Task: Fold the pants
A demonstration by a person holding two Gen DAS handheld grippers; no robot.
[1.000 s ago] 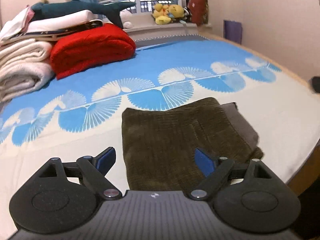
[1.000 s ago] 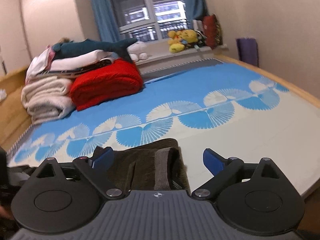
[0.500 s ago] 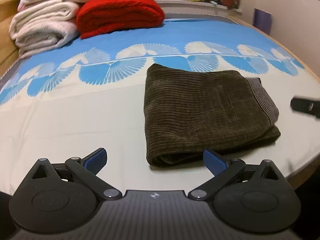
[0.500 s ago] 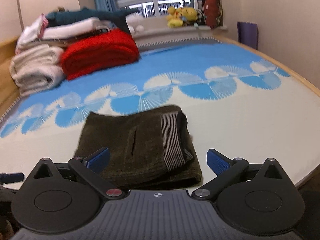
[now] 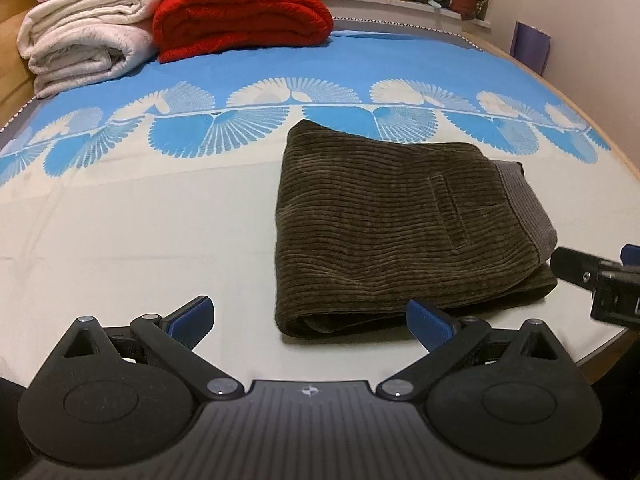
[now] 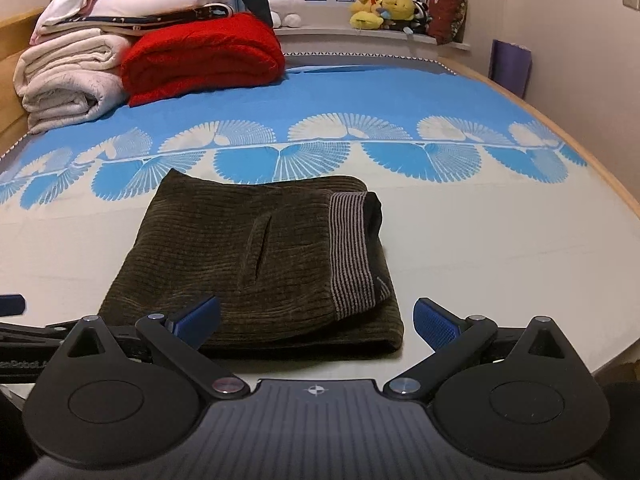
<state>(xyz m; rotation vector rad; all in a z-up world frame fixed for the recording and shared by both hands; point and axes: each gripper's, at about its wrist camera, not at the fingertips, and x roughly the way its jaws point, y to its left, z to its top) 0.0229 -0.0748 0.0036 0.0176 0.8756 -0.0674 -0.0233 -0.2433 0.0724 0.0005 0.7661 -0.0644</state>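
Dark olive corduroy pants lie folded into a compact rectangle on the bed, with the striped grey waistband on the right side. They also show in the right wrist view. My left gripper is open and empty, just in front of the near left corner of the pants. My right gripper is open and empty, at the near edge of the pants. The right gripper also shows at the right edge of the left wrist view.
The bed sheet is cream near me and blue with white fans farther back. Folded white blankets and a red blanket are stacked at the far left. Plush toys sit on the windowsill. The bed's wooden edge runs along the right.
Both grippers have drawn back from the pants and stay open. The folded pants now lie whole in both views and have not moved.
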